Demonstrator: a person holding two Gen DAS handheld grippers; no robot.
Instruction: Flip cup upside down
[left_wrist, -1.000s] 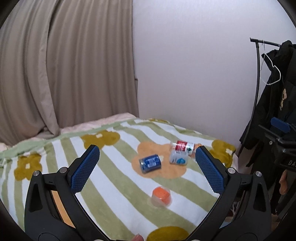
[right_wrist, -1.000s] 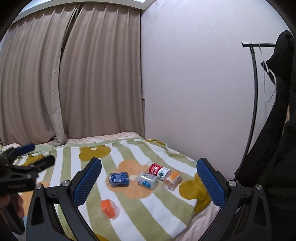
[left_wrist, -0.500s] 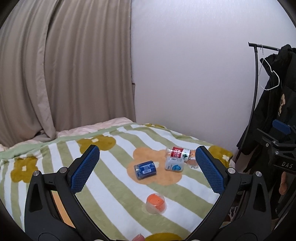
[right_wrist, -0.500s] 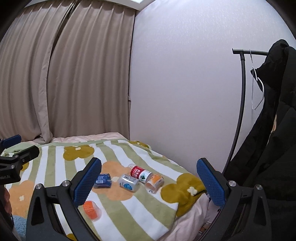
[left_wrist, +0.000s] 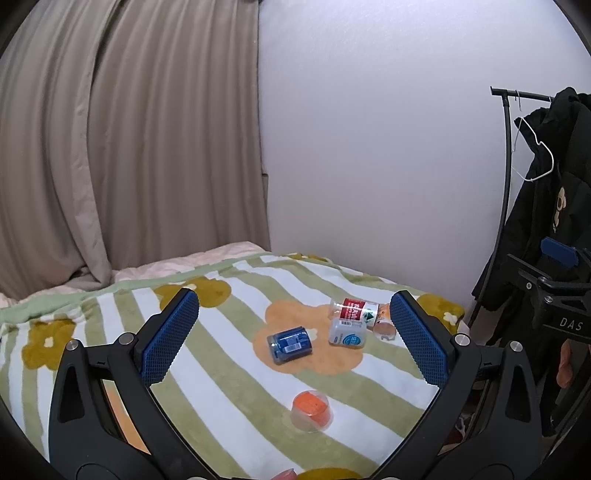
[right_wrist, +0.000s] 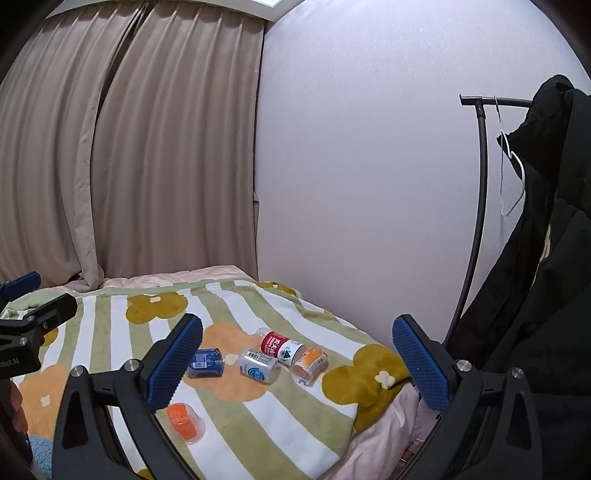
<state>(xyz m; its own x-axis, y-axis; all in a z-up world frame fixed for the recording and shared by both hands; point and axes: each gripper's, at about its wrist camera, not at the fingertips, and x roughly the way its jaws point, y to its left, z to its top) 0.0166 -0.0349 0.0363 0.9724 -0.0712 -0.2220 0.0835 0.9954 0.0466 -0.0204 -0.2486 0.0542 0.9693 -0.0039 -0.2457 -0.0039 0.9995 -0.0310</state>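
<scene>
A small clear plastic cup with an orange inside stands on the striped blanket, wide end down and orange end up; it also shows in the right wrist view. My left gripper is open and empty, held above and behind the cup. My right gripper is open and empty, farther to the right of the bed. The left gripper shows at the left edge of the right wrist view.
Several small bottles lie on the blanket: a blue one, a white one, a red-labelled one and an orange one. Curtains and a white wall stand behind. A coat rack with black coats stands right of the bed.
Both grippers have drawn back and tilted up, so the cup and bottles sit lower and farther left in the right wrist view. Nothing on the blanket has moved.
</scene>
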